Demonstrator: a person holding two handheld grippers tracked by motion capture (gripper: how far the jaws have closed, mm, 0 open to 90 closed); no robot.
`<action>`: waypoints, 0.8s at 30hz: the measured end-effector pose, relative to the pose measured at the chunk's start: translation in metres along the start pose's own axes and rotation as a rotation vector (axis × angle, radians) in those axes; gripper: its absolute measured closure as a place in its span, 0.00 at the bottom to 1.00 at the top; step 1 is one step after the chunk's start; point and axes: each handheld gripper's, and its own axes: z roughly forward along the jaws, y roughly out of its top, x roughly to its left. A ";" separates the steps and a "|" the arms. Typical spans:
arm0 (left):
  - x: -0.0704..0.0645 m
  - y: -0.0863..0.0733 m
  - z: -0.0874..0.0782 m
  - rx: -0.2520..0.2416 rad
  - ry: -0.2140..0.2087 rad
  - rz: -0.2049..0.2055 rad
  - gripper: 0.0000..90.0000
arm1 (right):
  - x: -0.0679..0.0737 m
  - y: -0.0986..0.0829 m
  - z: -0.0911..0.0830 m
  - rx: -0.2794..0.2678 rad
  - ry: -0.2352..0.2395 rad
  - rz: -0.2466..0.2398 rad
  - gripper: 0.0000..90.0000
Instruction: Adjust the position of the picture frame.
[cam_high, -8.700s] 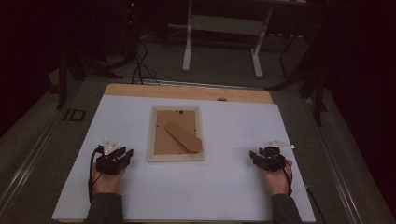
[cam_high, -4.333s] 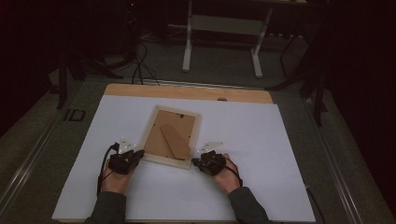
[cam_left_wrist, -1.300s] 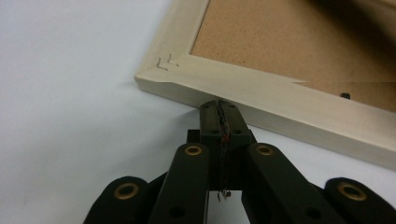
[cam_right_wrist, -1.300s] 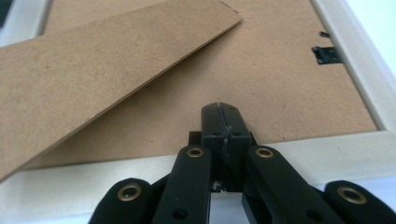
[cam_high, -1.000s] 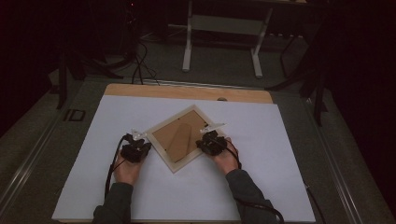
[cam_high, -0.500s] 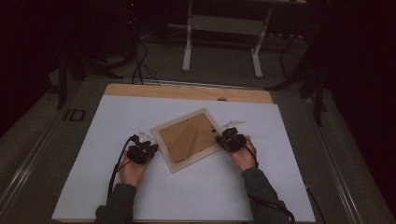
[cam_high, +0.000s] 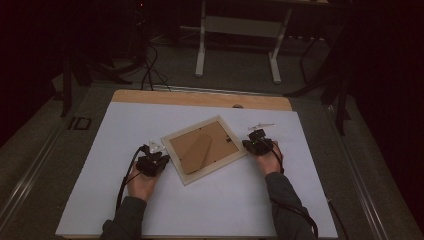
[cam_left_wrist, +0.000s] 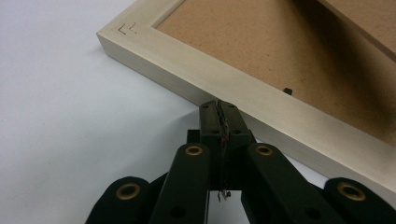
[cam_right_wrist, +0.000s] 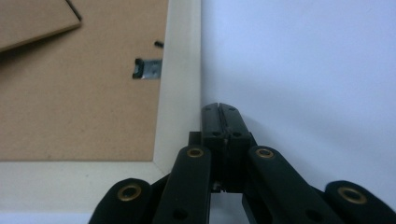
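A pale wooden picture frame lies face down and askew on the white table top, its brown backing and stand flap facing up. My left gripper is shut, with its tips pressed against the frame's left long side. In the left gripper view the shut gripper touches the frame's pale rim. My right gripper is shut beside the frame's right corner. In the right gripper view the gripper lies along the rim, near a metal tab.
The white top has open room in front of and beside the frame. A bare wooden strip runs along its far edge. Beyond it, on the dark floor, stand white desk legs and cables.
Over the earlier frames both shut grippers closed in on the frame and turned it clockwise from upright to nearly landscape. In the last half second it turned a little more and the right gripper moved farther away.
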 end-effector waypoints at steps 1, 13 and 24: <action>0.000 0.000 0.000 0.001 0.001 0.001 1.00 | -0.001 -0.001 0.001 0.009 0.006 -0.002 1.00; -0.001 0.009 0.006 0.019 0.003 0.006 1.00 | -0.001 -0.015 -0.009 0.012 0.030 0.038 1.00; 0.000 0.008 0.007 0.008 -0.054 0.004 1.00 | 0.005 -0.036 -0.023 -0.017 0.049 0.071 1.00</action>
